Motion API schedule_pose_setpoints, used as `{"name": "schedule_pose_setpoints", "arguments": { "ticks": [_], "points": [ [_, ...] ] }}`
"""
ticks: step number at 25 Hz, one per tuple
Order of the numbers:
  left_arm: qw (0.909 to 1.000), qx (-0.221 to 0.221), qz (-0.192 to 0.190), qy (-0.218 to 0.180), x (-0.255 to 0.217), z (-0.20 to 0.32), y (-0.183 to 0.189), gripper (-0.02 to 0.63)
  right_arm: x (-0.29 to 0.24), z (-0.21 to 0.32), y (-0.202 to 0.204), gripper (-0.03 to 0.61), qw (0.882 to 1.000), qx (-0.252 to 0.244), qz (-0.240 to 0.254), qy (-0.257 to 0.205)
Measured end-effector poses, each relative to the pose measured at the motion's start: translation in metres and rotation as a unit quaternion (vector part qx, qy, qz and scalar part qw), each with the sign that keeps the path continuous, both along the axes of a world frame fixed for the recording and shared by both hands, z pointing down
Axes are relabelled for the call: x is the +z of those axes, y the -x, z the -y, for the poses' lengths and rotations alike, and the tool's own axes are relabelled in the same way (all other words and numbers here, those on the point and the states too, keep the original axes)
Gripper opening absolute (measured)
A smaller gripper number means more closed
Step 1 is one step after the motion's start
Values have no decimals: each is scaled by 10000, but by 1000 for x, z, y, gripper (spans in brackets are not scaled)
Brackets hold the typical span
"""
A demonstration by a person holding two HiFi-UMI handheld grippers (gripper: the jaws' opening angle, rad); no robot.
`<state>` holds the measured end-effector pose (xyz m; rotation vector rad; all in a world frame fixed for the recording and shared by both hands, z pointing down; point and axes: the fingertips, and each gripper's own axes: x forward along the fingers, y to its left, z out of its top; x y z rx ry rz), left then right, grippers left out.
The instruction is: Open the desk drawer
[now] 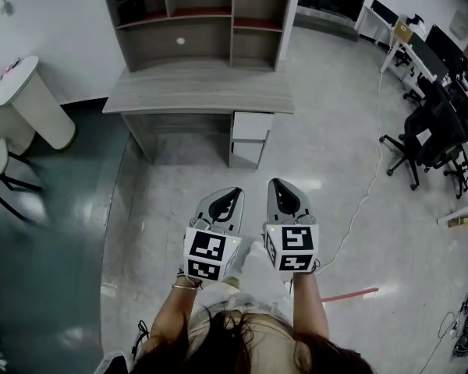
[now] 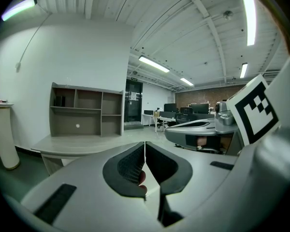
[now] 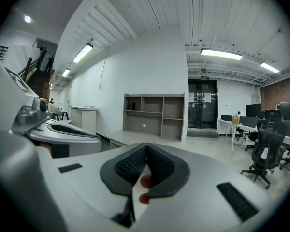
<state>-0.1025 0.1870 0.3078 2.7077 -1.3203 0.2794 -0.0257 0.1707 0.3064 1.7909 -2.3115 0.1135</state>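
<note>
Head view looks down on two claws held out side by side over the pale floor (image 1: 179, 193), near the person and well apart from the desk (image 1: 199, 90) at the far side. The left claw (image 1: 232, 192) is fully closed: in the left gripper view its two ribbed dark pads (image 2: 133, 164) meet along a thin line, with nothing between them and nothing touching them. The right claw (image 1: 279, 184) is the same, and the right gripper view shows its pads (image 3: 134, 164) pressed together and empty. Each claw carries one marker cube, so there are two cubes (image 1: 210, 254), both near the wrists.

From left to right across the room there is one white round-ended table (image 1: 33, 100) against the left wall, then one grey desk with one open shelf unit (image 1: 203, 14) standing on its top. Under the right end of the desk top sit two white drawer fronts (image 1: 251, 126), one above the other, and I cannot tell whether either is pulled out. One pale cable (image 1: 368, 189) trails over the floor to the right of the claws. Black office chairs (image 1: 421, 140) stand far right beside more desks, too crowded to count.
</note>
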Motion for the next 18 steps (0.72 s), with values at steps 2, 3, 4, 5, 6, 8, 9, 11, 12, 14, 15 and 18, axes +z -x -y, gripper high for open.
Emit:
{"name": "schedule_pose_setpoints", "arguments": {
  "ticks": [2,3,4,5,6,8,9,11,12,14,15,18],
  "points": [
    [10000,-16,25,19,2,6,-1,15,2,7,-2,21,10000,-11,24,15],
    [10000,-26,36,32,4,10,-2,15,2,11,-2,21,10000,-22,41,18],
    [10000,-37,41,46,4,15,-3,15,3,15,-3,21,10000,-37,61,19],
    [10000,-46,40,62,5,19,-4,15,4,20,-4,21,9999,-51,87,18],
    [9999,-51,39,77,5,24,-7,15,4,26,-7,21,9999,-61,121,17],
    [9999,-65,71,99,6,35,-12,15,5,37,-13,21,9998,-63,198,24],
    [9999,-76,101,106,7,40,-15,15,5,42,-18,21,9997,-58,227,29],
    [9998,-103,135,117,7,52,-22,15,5,54,-27,21,9997,-50,255,18],
    [9998,-113,122,116,6,58,-26,15,5,60,-32,21,9996,-50,267,6],
    [9999,-120,53,102,4,71,-35,15,5,73,-42,21,9995,-58,305,-8],
    [9999,-118,22,94,3,78,-40,15,4,80,-47,21,9995,-71,322,-13],
    [9999,-118,22,92,3,97,-56,15,2,100,-62,21,9994,-115,321,-63]
  ]
}}
